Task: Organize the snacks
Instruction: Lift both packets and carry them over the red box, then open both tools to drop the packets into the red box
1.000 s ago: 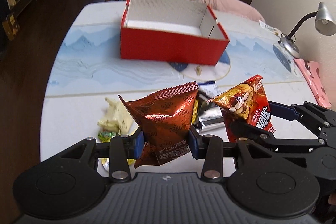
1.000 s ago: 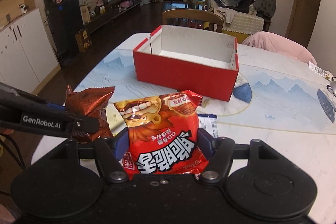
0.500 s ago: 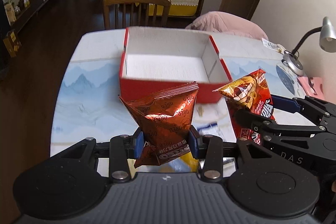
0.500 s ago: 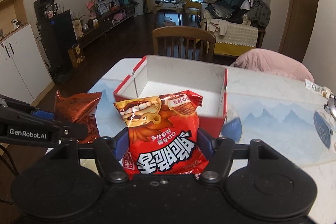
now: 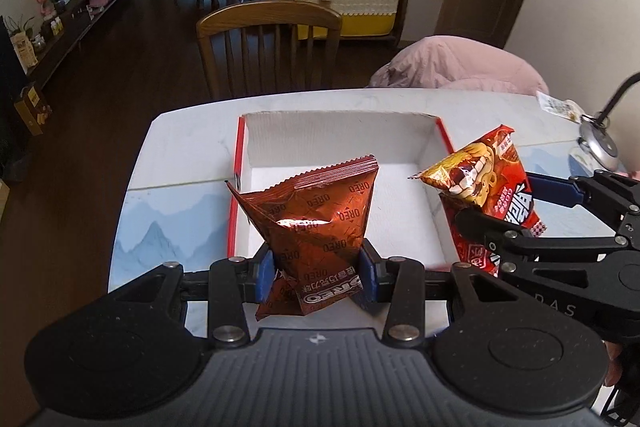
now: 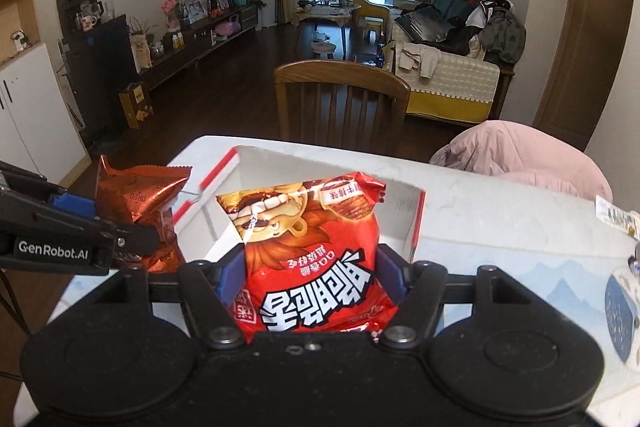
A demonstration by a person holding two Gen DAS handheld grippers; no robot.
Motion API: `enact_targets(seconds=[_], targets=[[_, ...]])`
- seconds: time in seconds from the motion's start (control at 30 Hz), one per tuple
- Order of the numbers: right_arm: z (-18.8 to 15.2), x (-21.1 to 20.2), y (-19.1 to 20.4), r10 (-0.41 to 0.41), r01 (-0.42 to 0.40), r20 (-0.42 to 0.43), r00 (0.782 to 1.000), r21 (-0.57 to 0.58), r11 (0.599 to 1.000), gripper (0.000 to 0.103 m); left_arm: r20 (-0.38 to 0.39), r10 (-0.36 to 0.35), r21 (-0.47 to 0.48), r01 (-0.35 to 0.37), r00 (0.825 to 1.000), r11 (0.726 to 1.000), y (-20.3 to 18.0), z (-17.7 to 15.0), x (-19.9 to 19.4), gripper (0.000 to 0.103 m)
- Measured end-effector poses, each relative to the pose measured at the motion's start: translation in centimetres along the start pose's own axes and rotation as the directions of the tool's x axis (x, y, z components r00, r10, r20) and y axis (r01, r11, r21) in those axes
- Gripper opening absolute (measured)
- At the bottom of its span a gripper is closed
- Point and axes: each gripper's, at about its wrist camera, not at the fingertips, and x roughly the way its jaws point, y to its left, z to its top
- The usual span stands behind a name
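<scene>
My left gripper (image 5: 316, 277) is shut on a brown Oreo packet (image 5: 316, 219) and holds it in the air over the front part of the open red box (image 5: 233, 211), whose inside is white. My right gripper (image 6: 310, 277) is shut on a red snack bag with a lion face (image 6: 312, 247) and holds it above the same red box (image 6: 416, 227). In the left wrist view the red bag (image 5: 488, 183) hangs over the box's right wall. In the right wrist view the Oreo packet (image 6: 136, 195) hangs at the box's left wall.
The box stands on a white table (image 5: 180, 139) with a blue mountain-print mat (image 5: 160, 223). A wooden chair (image 5: 268, 47) stands behind the table, a pink cushion (image 5: 456, 63) to its right. A desk lamp (image 5: 596, 143) and a small packet (image 5: 556, 105) are at the right.
Both grippers have moved forward and up with their packets, from in front of the box to above it. The loose snacks on the near table have dropped out of view.
</scene>
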Motion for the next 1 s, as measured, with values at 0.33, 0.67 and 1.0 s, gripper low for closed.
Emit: enact_targets(seconds=[0.33,0.67,1.0], targets=[[1.3,7.5,-0.7,0.004,-0.009,-0.097,0.995,-0.043,0.999,0.067,-0.084,0.051,0.002,-0.051,0.995,0.999,0.3,3.5,7.6,0.042],[-0.6,13.9,0.0,-0.004,-0.026,-0.233,0.972,-0.123,0.992,0.067,-0.196,0.099,0.088,-0.083,0.976,0.993,-0.1,3.6,14.3,0.042],[-2.4,15.7,1.6,0.012,-0.082,-0.324,0.946,-0.203,0.976,0.067,-0.299,0.115,0.137,-0.077,0.947,0.988,-0.8,2.3,18.3,0.042]])
